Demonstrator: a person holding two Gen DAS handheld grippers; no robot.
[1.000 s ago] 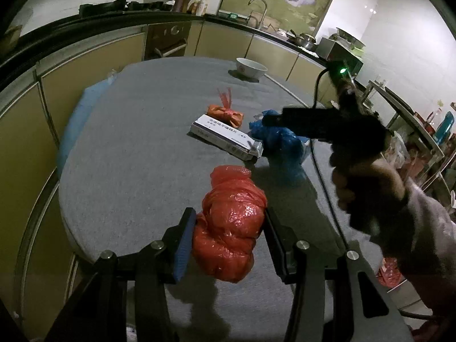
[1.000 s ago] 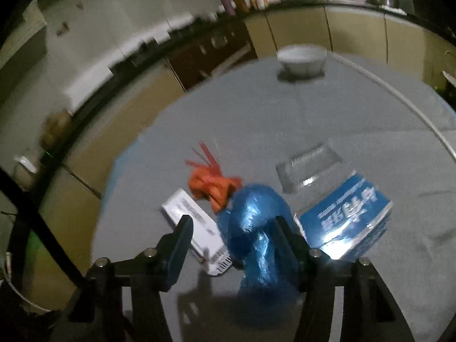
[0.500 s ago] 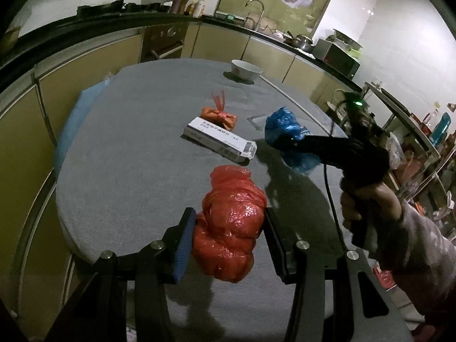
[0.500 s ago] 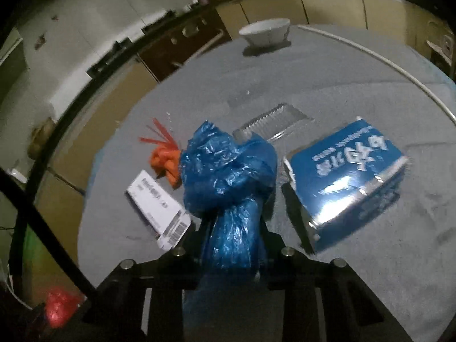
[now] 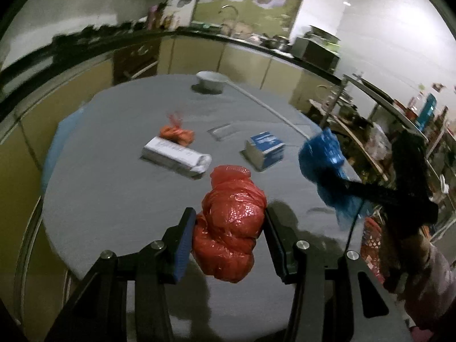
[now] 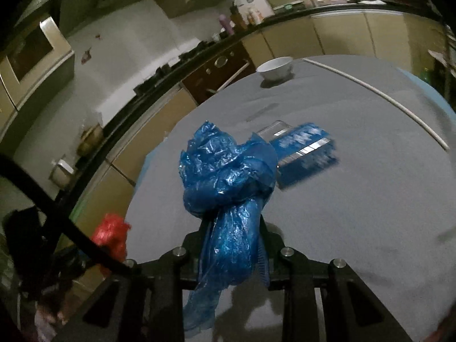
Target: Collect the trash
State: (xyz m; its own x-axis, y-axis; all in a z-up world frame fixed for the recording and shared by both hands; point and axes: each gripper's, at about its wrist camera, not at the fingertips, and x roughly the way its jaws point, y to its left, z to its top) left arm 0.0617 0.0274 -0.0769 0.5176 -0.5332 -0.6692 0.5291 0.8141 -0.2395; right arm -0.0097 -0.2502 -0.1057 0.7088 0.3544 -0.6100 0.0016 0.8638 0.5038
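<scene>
From the left wrist camera, the left gripper (image 5: pixel 229 228) fills the bottom of the frame, its two fingers pressed against either side of a knotted red plastic bag (image 5: pixel 231 225), which bulges between them at lower centre. Beyond it spreads the round grey table (image 5: pixel 114 176). At the middle of the frame lies a long white carton (image 5: pixel 176 156), with a small orange bag (image 5: pixel 177 135) touching its far side. To the right of those sits a blue box (image 5: pixel 265 149), and just behind it a clear plastic tray (image 5: pixel 221 131) lies flat. A white bowl (image 5: pixel 212 81) stands at the far edge of the table, upper centre. At the right of the frame the right gripper (image 5: pixel 336 183) is dark against the room, carrying a blue plastic bag (image 5: pixel 325 159) above the table's right edge.

From the right wrist camera, the right gripper (image 6: pixel 232 236) sits at bottom centre with its fingers drawn close together, clamped on the twisted neck of the blue plastic bag (image 6: pixel 228 176); the knotted bulk rises above them at the middle of the frame and a loose tail hangs below. Behind the bag, right of centre, the blue box (image 6: pixel 306 156) rests on the grey table (image 6: pixel 356 213), blurred. The white bowl (image 6: pixel 275 68) is at upper centre. At lower left a patch of the red plastic bag (image 6: pixel 111 236) shows past a dark cable (image 6: pixel 57 216).
</scene>
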